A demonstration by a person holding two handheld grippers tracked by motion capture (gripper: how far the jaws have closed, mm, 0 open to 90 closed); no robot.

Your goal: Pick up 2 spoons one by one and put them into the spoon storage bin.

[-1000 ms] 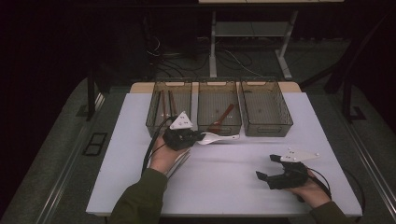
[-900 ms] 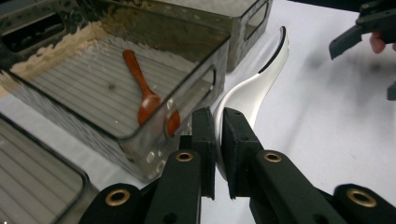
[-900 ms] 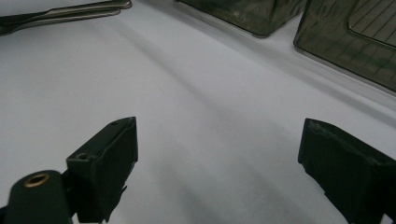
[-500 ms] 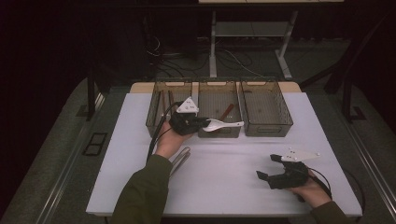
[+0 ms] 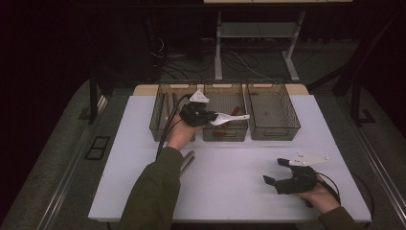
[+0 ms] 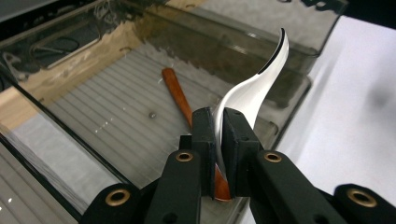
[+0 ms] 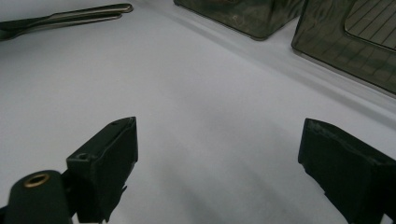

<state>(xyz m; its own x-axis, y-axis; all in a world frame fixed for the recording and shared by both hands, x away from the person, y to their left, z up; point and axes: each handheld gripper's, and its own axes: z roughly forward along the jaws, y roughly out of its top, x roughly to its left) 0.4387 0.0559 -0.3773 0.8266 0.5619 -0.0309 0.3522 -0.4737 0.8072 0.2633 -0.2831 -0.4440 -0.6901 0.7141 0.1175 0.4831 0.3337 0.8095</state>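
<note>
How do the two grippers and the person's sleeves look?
Both the left gripper and the right gripper are black, each with a pale three-cornered plate on top and a trailing black cable. Their blocky jaws have brass-coloured rivets. The sleeves are olive green.

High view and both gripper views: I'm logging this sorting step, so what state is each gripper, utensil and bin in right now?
Left gripper: shut on the white spoon, held above the middle bin.
White spoon: clamped by its handle, off the table.
Right gripper: open, holding nothing, low over the table.
Middle bin: holds a brown wooden utensil.
Right bin: looks empty.
Left bin: holds long utensils.
Metal utensils: lying on the table.
</note>
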